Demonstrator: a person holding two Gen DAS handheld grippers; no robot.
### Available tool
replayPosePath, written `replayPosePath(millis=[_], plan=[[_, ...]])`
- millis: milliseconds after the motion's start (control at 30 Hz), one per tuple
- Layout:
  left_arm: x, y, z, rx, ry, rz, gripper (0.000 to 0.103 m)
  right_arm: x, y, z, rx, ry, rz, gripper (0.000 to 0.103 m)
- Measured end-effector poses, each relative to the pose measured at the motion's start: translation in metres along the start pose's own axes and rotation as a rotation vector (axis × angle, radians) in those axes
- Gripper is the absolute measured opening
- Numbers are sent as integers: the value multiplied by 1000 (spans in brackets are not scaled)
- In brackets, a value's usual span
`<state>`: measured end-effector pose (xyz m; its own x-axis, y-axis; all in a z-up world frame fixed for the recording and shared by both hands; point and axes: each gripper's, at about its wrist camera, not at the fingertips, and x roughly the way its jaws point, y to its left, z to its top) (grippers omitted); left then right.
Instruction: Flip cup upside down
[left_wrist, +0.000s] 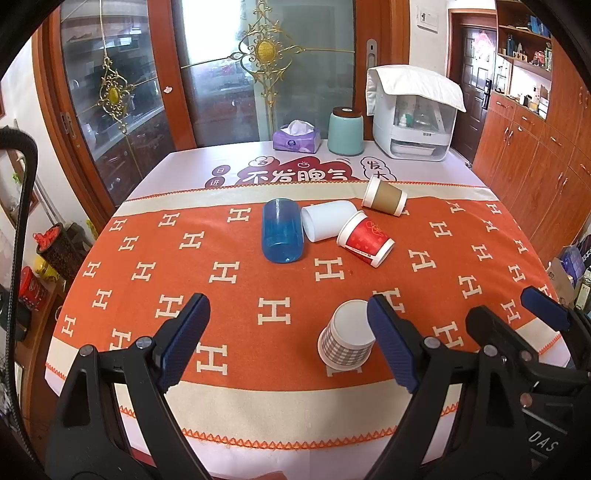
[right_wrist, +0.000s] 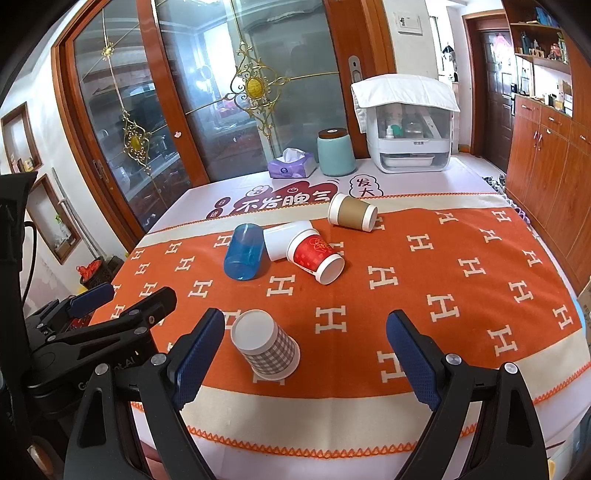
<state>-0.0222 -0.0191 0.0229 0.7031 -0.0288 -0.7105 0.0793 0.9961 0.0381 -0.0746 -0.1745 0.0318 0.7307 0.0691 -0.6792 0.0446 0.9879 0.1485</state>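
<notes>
A grey checked paper cup (left_wrist: 346, 341) stands upside down on the orange cloth near the table's front edge; it also shows in the right wrist view (right_wrist: 266, 347). Further back lie a blue plastic cup (left_wrist: 281, 230), a white cup (left_wrist: 327, 219), a red cup (left_wrist: 364, 239) and a brown cup (left_wrist: 384, 196), all on their sides. My left gripper (left_wrist: 288, 345) is open and empty, its right finger beside the checked cup. My right gripper (right_wrist: 304, 356) is open and empty, with the checked cup between its fingers, apart from both.
A purple tissue box (left_wrist: 297, 137), a mint canister (left_wrist: 345, 131) and a white appliance (left_wrist: 413, 114) under a cloth stand at the table's far edge. Glass sliding doors are behind. Wooden cabinets (left_wrist: 535, 166) line the right. The orange cloth (left_wrist: 229, 273) covers the table.
</notes>
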Motion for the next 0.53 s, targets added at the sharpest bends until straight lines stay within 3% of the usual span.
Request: replayPosePath(millis=[533], plan=[[-4,-1,-2,14,-14,-1,85,-3,-2,-2,9,1,-3,90]])
